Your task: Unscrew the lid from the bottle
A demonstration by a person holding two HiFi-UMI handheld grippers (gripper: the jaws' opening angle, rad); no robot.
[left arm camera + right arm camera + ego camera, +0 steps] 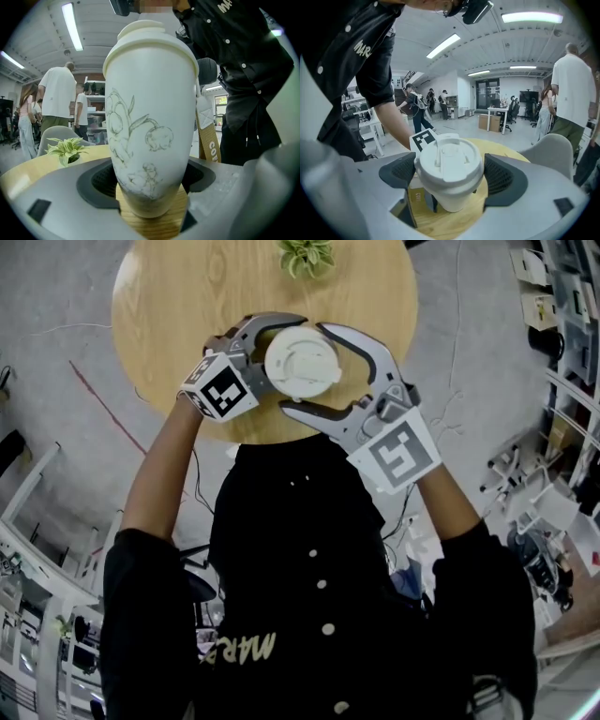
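A white bottle with a flower drawing stands upright on the round wooden table. Its white lid is on top. My left gripper reaches in from the left and is shut on the bottle's lower body, a pad against each side. My right gripper comes from the lower right at lid height. Its jaws are open with the lid between the dark pads, and a thin gap shows on the right side. From above, both grippers ring the bottle near the table's front edge.
A small potted plant sits at the table's far side, also visible in the left gripper view as a plant to the left. Several people stand in the room behind. A grey chair is beyond the table.
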